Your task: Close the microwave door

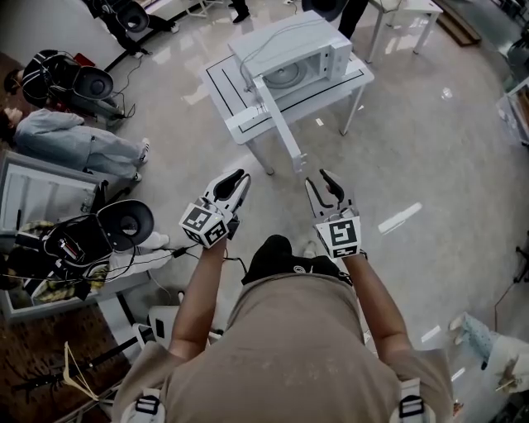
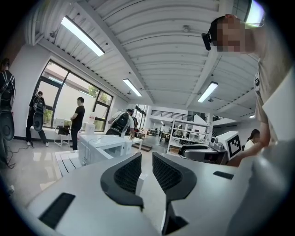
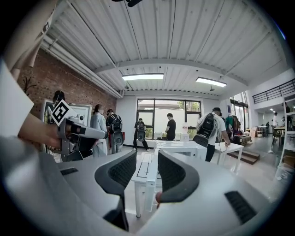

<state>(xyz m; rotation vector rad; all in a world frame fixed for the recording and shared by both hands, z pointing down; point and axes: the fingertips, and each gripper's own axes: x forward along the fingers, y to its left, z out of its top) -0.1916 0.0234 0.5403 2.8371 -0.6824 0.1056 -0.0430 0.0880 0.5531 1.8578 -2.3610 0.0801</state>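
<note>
A white microwave (image 1: pixel 291 37) stands on a low white table (image 1: pixel 225 83) ahead of me. Its door (image 1: pixel 281 124) hangs wide open, swung out past the table's front edge towards me, and the turntable inside shows. Both grippers float side by side over the floor, short of the door's free end. My left gripper (image 1: pixel 238 183) (image 2: pixel 146 157) has a narrow gap between its jaws and nothing in it. My right gripper (image 1: pixel 324 183) (image 3: pixel 147 154) is also slightly parted and empty. The microwave (image 2: pixel 99 145) lies ahead and left in the left gripper view.
A person in grey (image 1: pixel 66 139) lies on the floor at the left, beside speaker-like gear (image 1: pixel 87 83). A cart with cables and equipment (image 1: pixel 74 244) stands close on my left. Another white table (image 1: pixel 405 12) is at the back right. Several people stand further off in both gripper views.
</note>
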